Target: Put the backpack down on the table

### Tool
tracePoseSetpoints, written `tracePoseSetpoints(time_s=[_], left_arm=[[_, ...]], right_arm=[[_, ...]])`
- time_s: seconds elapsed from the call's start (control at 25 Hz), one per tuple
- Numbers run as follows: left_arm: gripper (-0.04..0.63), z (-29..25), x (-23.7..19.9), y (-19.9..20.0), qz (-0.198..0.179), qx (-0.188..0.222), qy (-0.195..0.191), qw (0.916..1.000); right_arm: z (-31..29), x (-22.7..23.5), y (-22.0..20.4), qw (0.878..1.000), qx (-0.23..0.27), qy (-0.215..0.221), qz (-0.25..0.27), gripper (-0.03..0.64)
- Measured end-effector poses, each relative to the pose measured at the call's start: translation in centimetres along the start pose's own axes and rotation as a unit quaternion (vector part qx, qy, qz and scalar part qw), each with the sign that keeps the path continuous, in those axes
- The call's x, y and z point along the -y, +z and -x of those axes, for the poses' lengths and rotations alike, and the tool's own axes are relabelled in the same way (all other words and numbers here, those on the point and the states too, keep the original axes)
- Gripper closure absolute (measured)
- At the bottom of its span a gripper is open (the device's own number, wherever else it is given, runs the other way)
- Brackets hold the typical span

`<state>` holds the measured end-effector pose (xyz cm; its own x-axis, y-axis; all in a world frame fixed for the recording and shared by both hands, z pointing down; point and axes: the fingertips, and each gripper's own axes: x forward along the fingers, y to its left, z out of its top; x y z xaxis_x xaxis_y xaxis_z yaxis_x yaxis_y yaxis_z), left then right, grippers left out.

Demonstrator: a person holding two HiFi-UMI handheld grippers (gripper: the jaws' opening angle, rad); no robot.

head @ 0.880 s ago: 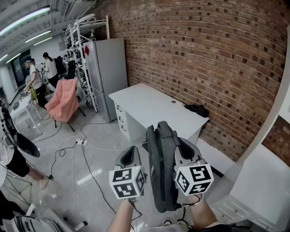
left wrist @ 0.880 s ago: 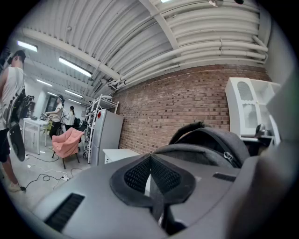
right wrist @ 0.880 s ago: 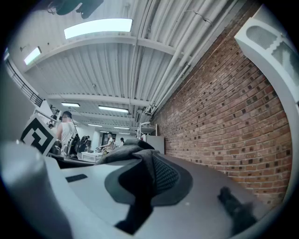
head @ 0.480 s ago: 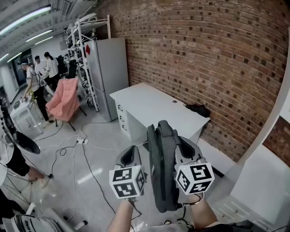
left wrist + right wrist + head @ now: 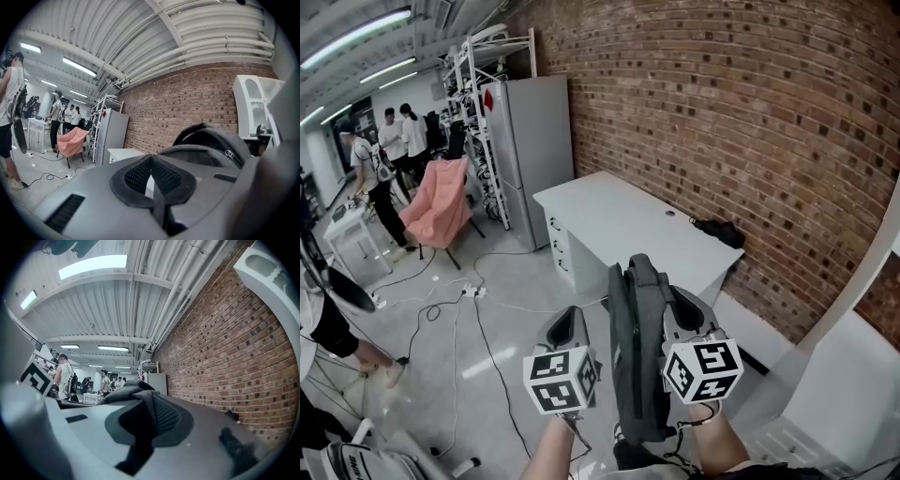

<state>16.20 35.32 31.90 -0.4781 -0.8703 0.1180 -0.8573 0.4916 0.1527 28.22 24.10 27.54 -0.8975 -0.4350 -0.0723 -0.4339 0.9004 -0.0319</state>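
The right gripper [image 5: 149, 414] has its fingers [image 5: 169, 420] clamped narrow on a fold of dark fabric of the backpack [image 5: 635, 361], which runs down between them in the right gripper view. The left gripper [image 5: 152, 164] has its fingers [image 5: 136, 177] pressed together with nothing between them; the backpack only bulges beside it, at the right of the left gripper view. In the head view both grippers sit at the lower middle of the frame, marker cubes toward the camera. The grey backpack hangs upright and edge-on between them, in the air above the pale floor [image 5: 506, 319]. The white bench [image 5: 619, 220] stands beyond, at the middle of the frame, against the brick wall [image 5: 722, 112], well apart from the backpack. A small black item [image 5: 719, 230] lies at the bench's right end by the wall. A tall grey cabinet [image 5: 530, 141] stands left of the bench, with a pink chair [image 5: 439, 202] and several people [image 5: 380, 159] at the upper left
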Motion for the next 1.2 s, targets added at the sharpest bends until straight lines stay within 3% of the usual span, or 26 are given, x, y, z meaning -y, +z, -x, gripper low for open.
tracePoseSetpoints(time_s=[0.52,1.2], left_arm=[[0.583,-10.5,-3.9,1.9,0.0,0.001,0.025,0.9997],[0.583,-22.7,-6.8,6.0,-0.012,0.019,0.026,0.9994]], right_arm=[[-11.1,2.7,0.7,1.0,0.012,0.028,0.001,0.574],[-23.4,8.3,2.4,1.0,0.019,0.016,-0.016,0.574]])
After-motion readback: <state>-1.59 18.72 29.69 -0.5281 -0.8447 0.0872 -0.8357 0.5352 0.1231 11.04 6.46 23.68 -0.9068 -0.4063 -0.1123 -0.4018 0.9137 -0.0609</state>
